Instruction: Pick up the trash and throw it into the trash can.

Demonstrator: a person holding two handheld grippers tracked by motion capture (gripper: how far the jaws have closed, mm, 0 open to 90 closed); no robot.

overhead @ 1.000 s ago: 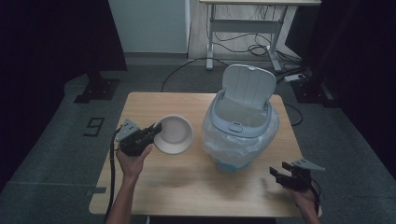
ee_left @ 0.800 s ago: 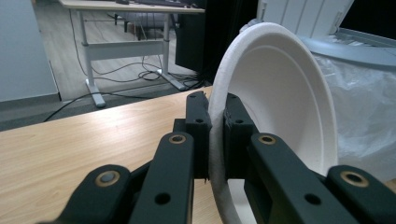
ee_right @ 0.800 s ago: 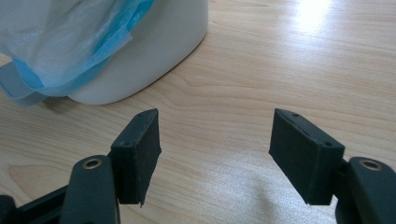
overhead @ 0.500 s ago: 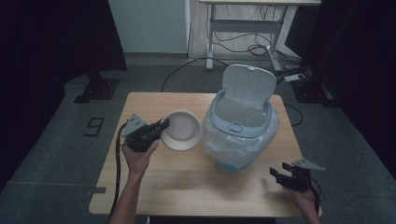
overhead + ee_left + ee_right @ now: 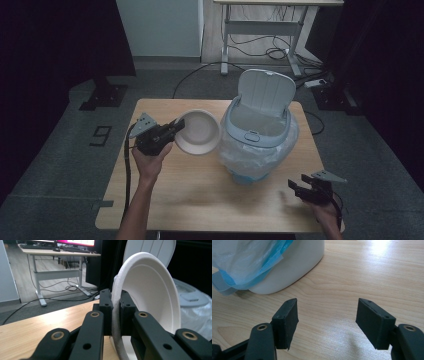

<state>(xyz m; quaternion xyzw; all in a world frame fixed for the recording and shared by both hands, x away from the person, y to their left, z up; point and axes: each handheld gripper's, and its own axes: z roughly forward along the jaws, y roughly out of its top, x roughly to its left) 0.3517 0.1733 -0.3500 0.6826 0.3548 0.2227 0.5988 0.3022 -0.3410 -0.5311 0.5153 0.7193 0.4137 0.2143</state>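
Note:
A white foam bowl (image 5: 198, 132) hangs tilted above the wooden table (image 5: 200, 195), just left of the small bin (image 5: 257, 142). My left gripper (image 5: 175, 127) is shut on the bowl's rim; in the left gripper view the rim (image 5: 115, 315) sits pinched between both pads and the bowl's (image 5: 150, 292) hollow faces right. The bin has a white body, a blue-edged plastic liner and its lid (image 5: 265, 93) standing up. My right gripper (image 5: 296, 187) rests low at the table's front right corner, open, with bare wood between its fingertips (image 5: 327, 325); the bin's base (image 5: 287, 267) lies ahead of it.
A white desk frame (image 5: 260, 30) with cables on the floor stands behind the table. A dark stand base (image 5: 102, 95) sits on the floor at the left. The table's front middle is bare wood.
My left gripper has lifted the bowl and carried it right, toward the bin, tipping it more upright. The right gripper has stayed where it was.

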